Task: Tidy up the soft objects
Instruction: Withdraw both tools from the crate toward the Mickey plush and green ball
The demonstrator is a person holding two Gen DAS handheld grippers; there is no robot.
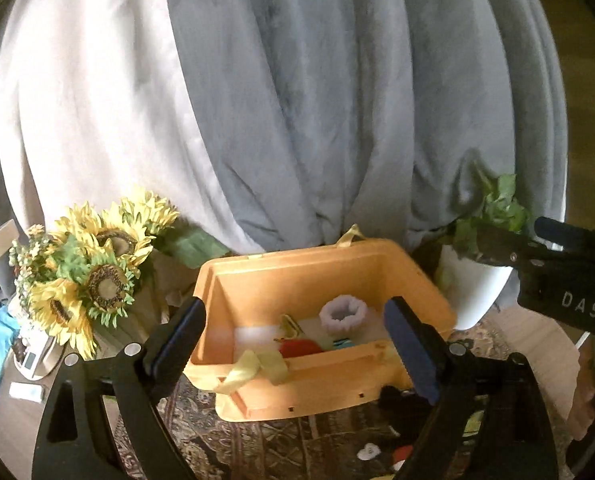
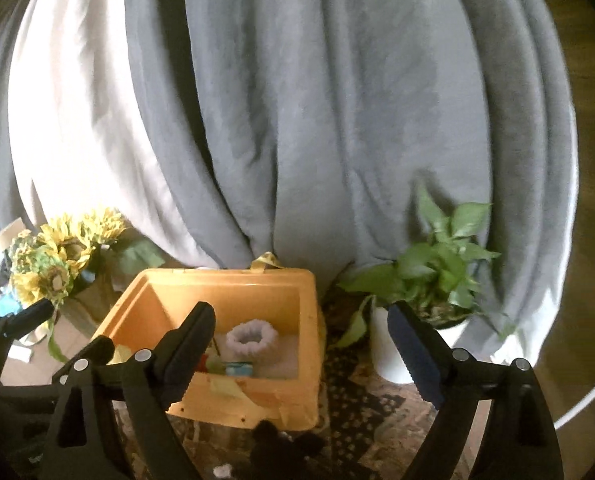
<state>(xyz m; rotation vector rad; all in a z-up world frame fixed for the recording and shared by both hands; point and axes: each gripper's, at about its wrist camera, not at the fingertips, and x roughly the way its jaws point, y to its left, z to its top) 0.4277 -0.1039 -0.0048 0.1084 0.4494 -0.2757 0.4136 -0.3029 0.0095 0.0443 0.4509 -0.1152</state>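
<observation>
From the left wrist camera, the left tongs (image 1: 293,344) stand wide apart with nothing between them, hovering over the near rim of an open orange box (image 1: 417,280) that sits on a patterned rug (image 1: 281,444). Inside the box lie a fluffy white scrunchie (image 1: 343,314) toward the far right, a red piece (image 1: 299,349) and a small teal piece (image 1: 343,345) against the near wall. A yellow ribbon (image 1: 253,366) drapes over the near rim. A dark soft thing (image 1: 397,400) lies on the rug just in front of the box, partly hidden by the right finger. Sunflowers (image 1: 97,264) stand to the left of the box, a leafy plant in a white pot (image 1: 477,292) to its right, and grey curtains (image 1: 317,100) hang behind. The right tongs' body enters at the right edge. From the right wrist camera, the right tongs (image 2: 297,340) are likewise spread apart and empty, aimed past the box's right wall toward the plant (image 2: 429,272). The box (image 2: 225,284) sits left of centre with the scrunchie (image 2: 249,338) inside. The left tongs (image 2: 29,320) show at the left edge, and the dark soft thing (image 2: 273,444) lies on the rug (image 2: 369,420) before the box.
</observation>
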